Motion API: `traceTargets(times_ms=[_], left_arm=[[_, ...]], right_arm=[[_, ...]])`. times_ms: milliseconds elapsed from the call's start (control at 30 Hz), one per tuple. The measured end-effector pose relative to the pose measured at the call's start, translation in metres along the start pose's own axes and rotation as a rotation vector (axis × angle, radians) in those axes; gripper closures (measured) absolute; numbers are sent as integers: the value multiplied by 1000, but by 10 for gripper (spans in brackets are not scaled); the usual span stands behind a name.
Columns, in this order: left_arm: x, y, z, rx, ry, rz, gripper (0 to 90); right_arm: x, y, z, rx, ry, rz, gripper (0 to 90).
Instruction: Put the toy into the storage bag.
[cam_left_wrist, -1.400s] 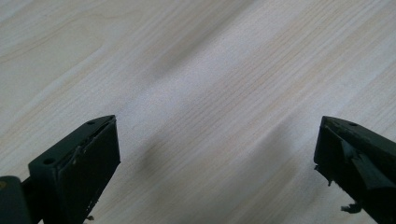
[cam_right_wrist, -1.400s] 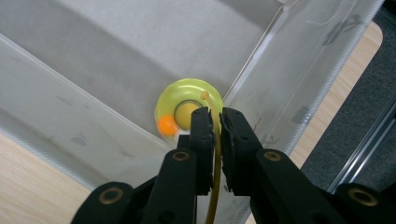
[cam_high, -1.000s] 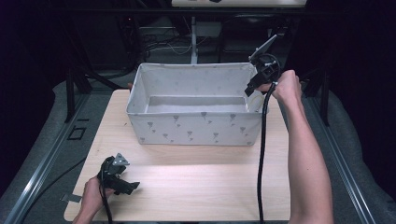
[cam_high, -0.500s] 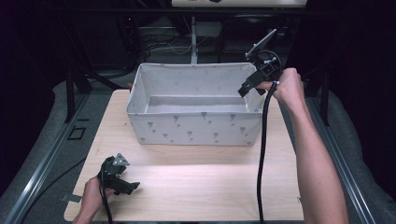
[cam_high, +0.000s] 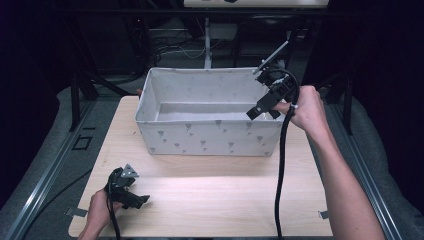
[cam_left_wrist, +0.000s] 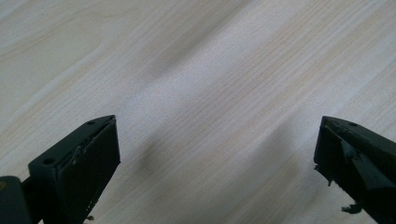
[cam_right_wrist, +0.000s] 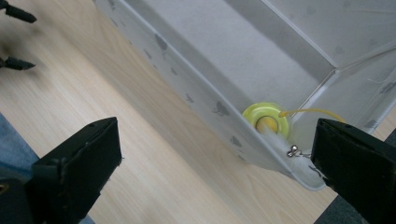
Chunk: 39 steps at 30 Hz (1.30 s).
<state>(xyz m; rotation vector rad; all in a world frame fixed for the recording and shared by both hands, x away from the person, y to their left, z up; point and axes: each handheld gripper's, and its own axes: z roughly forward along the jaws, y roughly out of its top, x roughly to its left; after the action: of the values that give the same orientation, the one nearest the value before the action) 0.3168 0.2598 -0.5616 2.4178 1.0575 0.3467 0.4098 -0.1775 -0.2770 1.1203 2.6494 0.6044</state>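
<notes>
Right hand-held gripper hovers wide open at the fabric bin's right end; a yellow spool sits inside its corner. Left hand-held gripper, lower left on the tabletop, gapes wide too.

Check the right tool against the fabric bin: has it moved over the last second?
Yes. The right tool has shifted slightly left, from beside the bin's right wall to above its right near corner; jaws open.
</notes>
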Motion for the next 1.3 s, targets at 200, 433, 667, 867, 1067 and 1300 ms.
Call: traceTargets(times_ms=[200, 433, 667, 867, 1067, 1300], left_arm=[[0, 0, 0, 1, 0, 3, 5], [0, 0, 0, -2, 3, 2, 5], [-1, 0, 0, 0, 2, 5, 5], [-1, 0, 0, 0, 2, 4, 5], [-1, 0, 1, 2, 3, 5, 5], [-2, 0, 1, 6, 2, 11, 5]], right_arm=[[19, -11, 5, -1, -3, -44, 12], [37, -26, 24, 20, 15, -74, 14], [54, -49, 50, 57, 26, -106, 16], [62, -66, 69, 72, 49, -107, 19], [65, -86, 93, 97, 62, -97, 26], [67, -107, 119, 140, 78, -74, 49]])
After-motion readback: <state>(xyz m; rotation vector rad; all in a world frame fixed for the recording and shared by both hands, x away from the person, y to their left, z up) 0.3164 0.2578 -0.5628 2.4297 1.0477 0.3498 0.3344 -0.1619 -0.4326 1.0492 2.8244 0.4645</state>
